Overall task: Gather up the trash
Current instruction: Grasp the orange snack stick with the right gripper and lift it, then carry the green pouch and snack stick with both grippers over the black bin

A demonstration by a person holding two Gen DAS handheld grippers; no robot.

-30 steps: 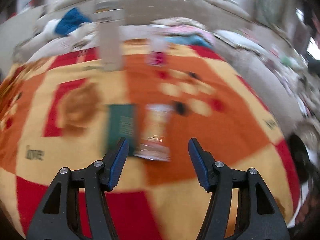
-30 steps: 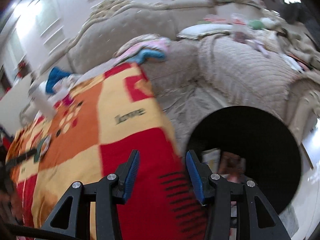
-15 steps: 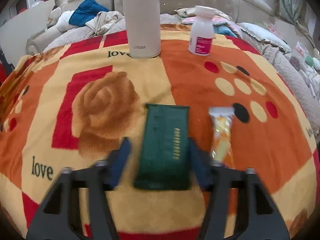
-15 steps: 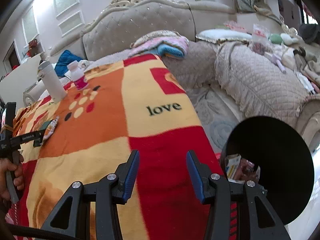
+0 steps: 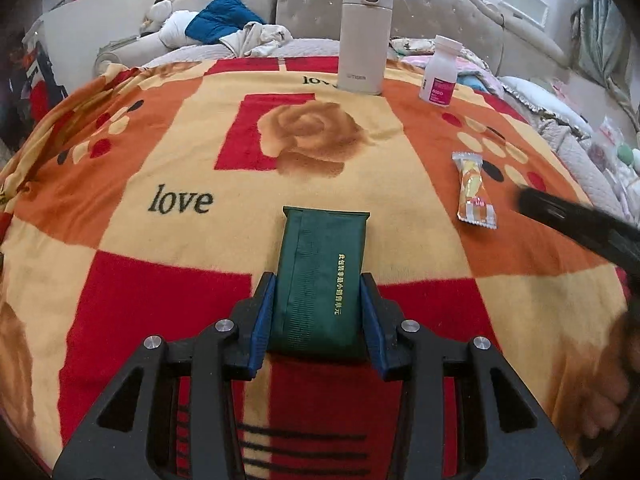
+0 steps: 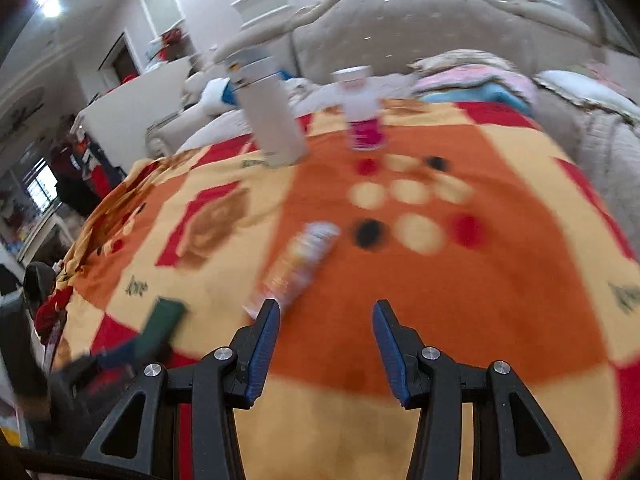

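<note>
A dark green flat packet lies on the patterned blanket. My left gripper has its blue pads on both sides of the packet's near end, closed against it. An orange and yellow snack wrapper lies to the right. In the right wrist view the wrapper lies just ahead and left of my right gripper, which is open and empty above the blanket. The green packet shows blurred at the lower left there.
A beige thermos and a white bottle with a pink label stand at the blanket's far edge. A tufted sofa with clothes lies behind. The other gripper's black arm reaches in from the right.
My left gripper moved forward and closed on the green packet. My right gripper swung left from the black bin beside the blanket to above the snack wrapper.
</note>
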